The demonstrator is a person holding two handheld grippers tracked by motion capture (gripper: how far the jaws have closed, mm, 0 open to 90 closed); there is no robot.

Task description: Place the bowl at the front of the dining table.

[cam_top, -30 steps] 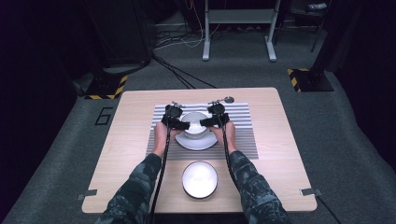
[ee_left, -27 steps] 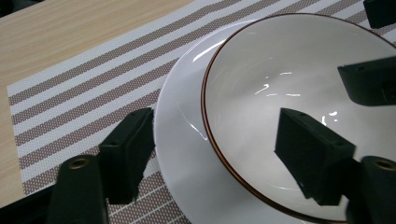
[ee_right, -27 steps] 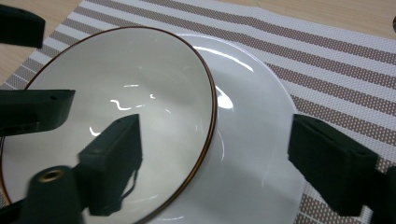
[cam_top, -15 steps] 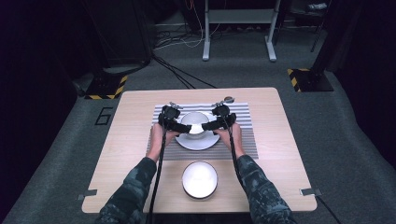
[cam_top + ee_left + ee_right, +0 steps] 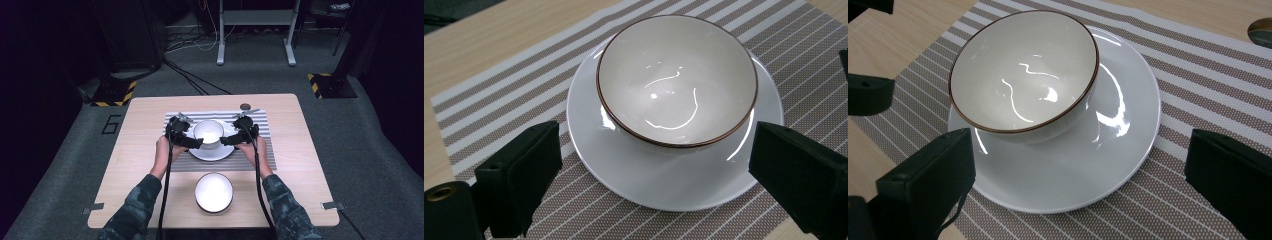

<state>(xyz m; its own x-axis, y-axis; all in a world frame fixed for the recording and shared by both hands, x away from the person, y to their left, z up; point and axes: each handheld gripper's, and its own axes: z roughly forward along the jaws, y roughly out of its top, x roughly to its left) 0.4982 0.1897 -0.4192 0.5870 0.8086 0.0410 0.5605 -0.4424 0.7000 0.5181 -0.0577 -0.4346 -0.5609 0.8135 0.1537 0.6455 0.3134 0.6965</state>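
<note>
A white bowl with a brown rim (image 5: 208,131) (image 5: 676,80) (image 5: 1023,70) stands on a white plate (image 5: 212,152) (image 5: 624,170) (image 5: 1128,100) in the middle of a striped placemat (image 5: 260,150). My left gripper (image 5: 194,143) (image 5: 656,150) hovers at the plate's left side, and its jaws have just been opening with nothing gripped. At the plate's right side is my right gripper (image 5: 227,141) (image 5: 1078,155). It is open too, its jaws also just opened and clear of the bowl. Both point inward at the bowl.
A second white bowl (image 5: 213,192) sits near the table's front edge, between the forearms. A small dark round thing (image 5: 245,106) (image 5: 1261,31) lies just beyond the placemat's far edge. Bare wooden table (image 5: 135,165) stretches left and right of the mat.
Both grippers have let go of the bowl's rim and drawn back and slightly apart, toward the person. The bowl stays on the plate.
</note>
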